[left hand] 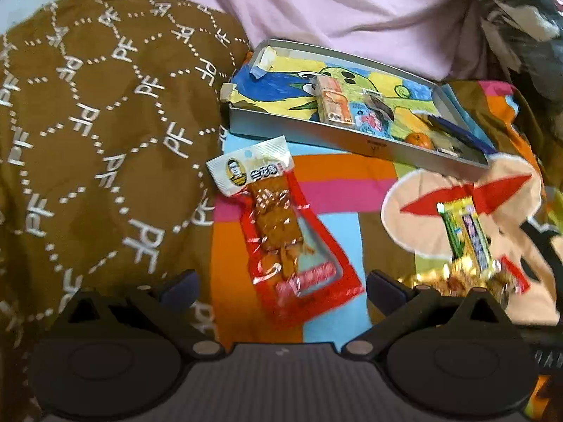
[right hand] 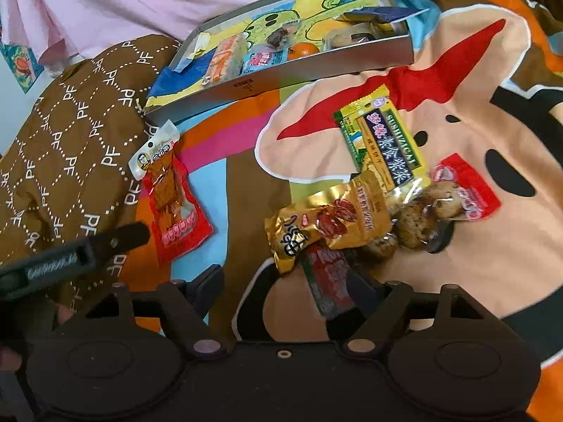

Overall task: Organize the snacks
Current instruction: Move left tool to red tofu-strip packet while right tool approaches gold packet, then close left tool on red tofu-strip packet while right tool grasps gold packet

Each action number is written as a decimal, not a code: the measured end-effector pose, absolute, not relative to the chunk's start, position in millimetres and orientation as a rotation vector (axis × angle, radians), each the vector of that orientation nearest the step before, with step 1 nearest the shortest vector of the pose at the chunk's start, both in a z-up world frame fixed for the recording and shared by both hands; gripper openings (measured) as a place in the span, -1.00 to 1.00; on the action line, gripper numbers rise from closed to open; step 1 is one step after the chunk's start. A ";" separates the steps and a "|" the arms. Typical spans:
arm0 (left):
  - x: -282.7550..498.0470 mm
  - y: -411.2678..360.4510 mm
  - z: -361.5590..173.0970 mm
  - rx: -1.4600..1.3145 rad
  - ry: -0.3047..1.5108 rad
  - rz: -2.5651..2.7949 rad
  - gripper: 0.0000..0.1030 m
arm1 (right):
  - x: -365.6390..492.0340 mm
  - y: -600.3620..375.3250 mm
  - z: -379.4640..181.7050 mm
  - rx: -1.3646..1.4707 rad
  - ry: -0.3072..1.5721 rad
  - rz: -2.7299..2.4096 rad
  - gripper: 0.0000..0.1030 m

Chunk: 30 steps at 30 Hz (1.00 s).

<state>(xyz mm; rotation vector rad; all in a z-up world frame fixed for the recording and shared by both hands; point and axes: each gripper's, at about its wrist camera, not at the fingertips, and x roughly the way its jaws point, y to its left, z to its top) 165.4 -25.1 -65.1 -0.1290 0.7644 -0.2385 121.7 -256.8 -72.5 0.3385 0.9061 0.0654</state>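
A red packet of dried tofu with a white top (left hand: 281, 232) lies flat on the colourful bedsheet, between the fingers of my left gripper (left hand: 283, 286), which is open just above it. A silver tin tray (left hand: 316, 133) beyond it holds an orange wafer packet (left hand: 332, 103), a blue-pink packet (left hand: 369, 116) and a small orange (left hand: 418, 139). My right gripper (right hand: 285, 286) is open over a pile of snacks: a gold packet (right hand: 327, 218), a yellow-green seaweed packet (right hand: 383, 140), a cookie pack (right hand: 443, 200) and a red-green packet (right hand: 327, 281) against its right finger.
A brown cloth printed with "PF" (left hand: 88, 123) is bunched up at the left, touching the tofu packet's top. Pink fabric (left hand: 316, 7) rises behind the tray. The left gripper (right hand: 88, 249) shows at the left of the right wrist view.
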 end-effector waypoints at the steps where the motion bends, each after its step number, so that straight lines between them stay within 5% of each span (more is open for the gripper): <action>1: 172.4 -25.0 -66.5 -0.153 0.771 -0.245 0.99 | 124.8 -256.1 -74.9 0.351 0.909 0.063 0.45; 19: 235.8 -33.8 -94.8 -0.263 0.795 -0.183 0.97 | 157.0 -274.1 -97.8 0.558 0.846 -0.044 -0.31; 25: 227.1 -40.3 -95.6 -0.188 0.757 -0.121 0.50 | 164.2 -269.0 -100.0 0.531 0.825 -0.041 -0.44; 30: 222.7 -29.0 -96.1 -0.270 0.737 -0.113 0.36 | 165.7 -260.9 -96.1 0.464 0.802 -0.026 -0.46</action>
